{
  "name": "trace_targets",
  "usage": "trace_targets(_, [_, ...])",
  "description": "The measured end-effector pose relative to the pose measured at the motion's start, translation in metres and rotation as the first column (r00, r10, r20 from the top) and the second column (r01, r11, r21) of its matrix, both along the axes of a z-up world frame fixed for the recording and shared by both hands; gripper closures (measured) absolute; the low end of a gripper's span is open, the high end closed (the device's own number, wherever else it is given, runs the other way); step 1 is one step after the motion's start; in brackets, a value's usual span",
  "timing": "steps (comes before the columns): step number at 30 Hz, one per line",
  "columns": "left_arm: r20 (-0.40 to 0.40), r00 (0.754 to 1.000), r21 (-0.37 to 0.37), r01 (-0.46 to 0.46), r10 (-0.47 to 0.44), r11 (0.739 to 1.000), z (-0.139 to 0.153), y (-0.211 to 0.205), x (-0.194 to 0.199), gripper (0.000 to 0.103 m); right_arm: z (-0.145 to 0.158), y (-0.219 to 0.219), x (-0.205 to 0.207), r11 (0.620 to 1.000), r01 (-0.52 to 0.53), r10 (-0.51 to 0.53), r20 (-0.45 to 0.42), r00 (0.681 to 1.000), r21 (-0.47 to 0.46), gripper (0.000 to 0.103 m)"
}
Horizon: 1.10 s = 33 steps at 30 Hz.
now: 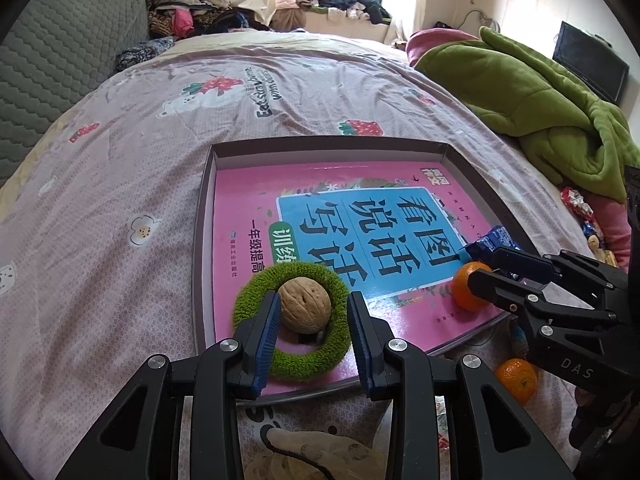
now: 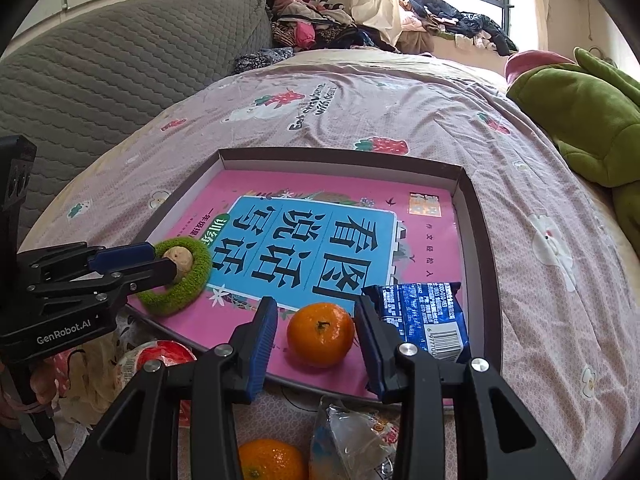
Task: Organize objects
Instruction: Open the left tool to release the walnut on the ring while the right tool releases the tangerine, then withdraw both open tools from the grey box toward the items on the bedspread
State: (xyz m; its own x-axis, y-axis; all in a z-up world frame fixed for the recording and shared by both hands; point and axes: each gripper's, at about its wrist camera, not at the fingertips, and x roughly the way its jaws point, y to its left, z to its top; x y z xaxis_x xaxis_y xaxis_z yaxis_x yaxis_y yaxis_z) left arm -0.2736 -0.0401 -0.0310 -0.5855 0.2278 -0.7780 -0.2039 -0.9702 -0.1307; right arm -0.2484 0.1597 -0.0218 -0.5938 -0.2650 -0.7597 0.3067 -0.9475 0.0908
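Observation:
A shallow dark tray (image 1: 328, 145) (image 2: 344, 156) lies on the bed with a pink book (image 1: 248, 208) (image 2: 432, 248) inside it. On the book's near left corner rests a green fuzzy ring (image 1: 304, 364) (image 2: 188, 284) with a walnut (image 1: 305, 310) (image 2: 184, 260) in its middle. My left gripper (image 1: 315, 296) (image 2: 164, 259) straddles the walnut; its left pad meets the shell, its right pad stands off, so it is open. A tangerine (image 2: 320, 334) (image 1: 468, 288) sits on the book between the pads of my right gripper (image 2: 315, 302) (image 1: 482, 267), which is open with a slim gap on the left.
A blue snack packet (image 2: 424, 312) (image 1: 492, 240) lies in the tray beside the tangerine. Near the tray's front edge are a second tangerine (image 2: 268, 460) (image 1: 516, 378), a clear-wrapped packet (image 2: 352, 440) and a red-lidded cup (image 2: 160, 354). A green blanket (image 1: 540, 100) is heaped at right.

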Motion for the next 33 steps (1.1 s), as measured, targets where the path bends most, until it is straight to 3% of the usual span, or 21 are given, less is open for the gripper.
trace_targets(6, [-0.014, 1.0, 0.005, -0.006, 0.006, 1.0, 0.008, -0.001, 0.003, 0.067, 0.004, 0.002, 0.001, 1.0, 0.003, -0.003, -0.003, 1.0, -0.01, 0.059])
trace_targets(19, [-0.032, 0.999, 0.01, -0.008, 0.009, 1.0, 0.021, 0.001, 0.011, 0.052, 0.01, 0.002, 0.004, 1.0, 0.007, -0.007, -0.008, 1.0, -0.021, 0.059])
trace_targets(33, [-0.059, 0.998, 0.001, -0.017, 0.017, 1.0, 0.036, 0.003, 0.026, 0.05, 0.025, 0.007, 0.01, 0.999, 0.021, -0.022, -0.032, 0.999, -0.047, 0.059])
